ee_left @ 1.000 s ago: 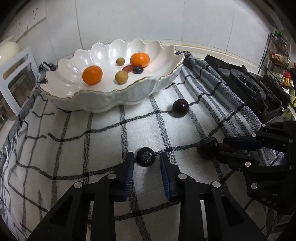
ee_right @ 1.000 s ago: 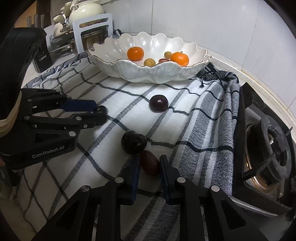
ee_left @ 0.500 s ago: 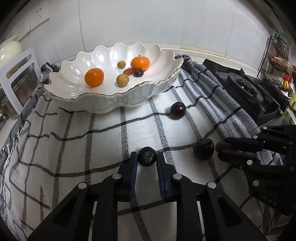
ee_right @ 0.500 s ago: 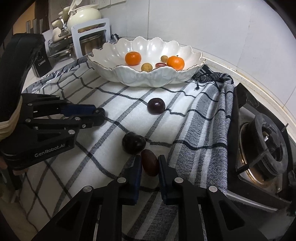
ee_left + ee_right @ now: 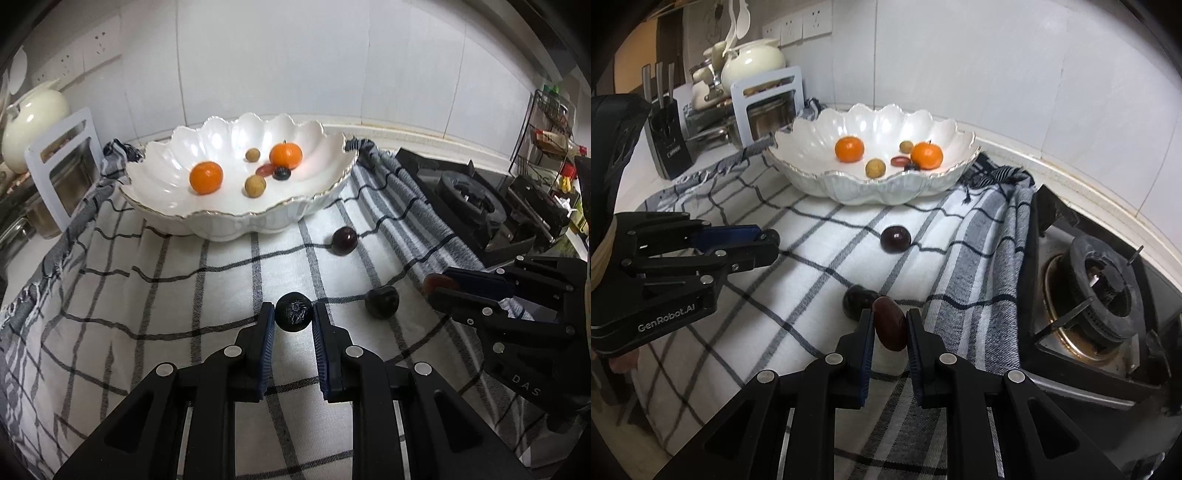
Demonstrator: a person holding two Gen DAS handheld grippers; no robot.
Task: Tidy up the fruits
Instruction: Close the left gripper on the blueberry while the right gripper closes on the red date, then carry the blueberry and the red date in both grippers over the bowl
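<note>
My left gripper [image 5: 293, 317] is shut on a small black wrinkled fruit [image 5: 293, 316] and holds it just above the checked cloth [image 5: 147, 295]. My right gripper [image 5: 890, 325] is shut on a reddish-brown oval fruit [image 5: 890, 328], lifted off the cloth; it also shows in the left wrist view [image 5: 439, 283]. Two dark plums lie on the cloth, one near [image 5: 382, 302] and one farther [image 5: 343, 240]. The white scalloped bowl [image 5: 236, 218] at the back holds two oranges [image 5: 206, 178], two small tan fruits, a red one and a black one.
A gas stove [image 5: 1100, 295] lies to the right of the cloth. A white rack with pots [image 5: 59, 177] and a cream teapot stand to the left of the bowl. A knife block [image 5: 666, 136] stands at the far left. A tiled wall runs behind.
Both grippers closed on their fruits, the left on the black one and the right on the reddish-brown one, and both have lifted them off the cloth.
</note>
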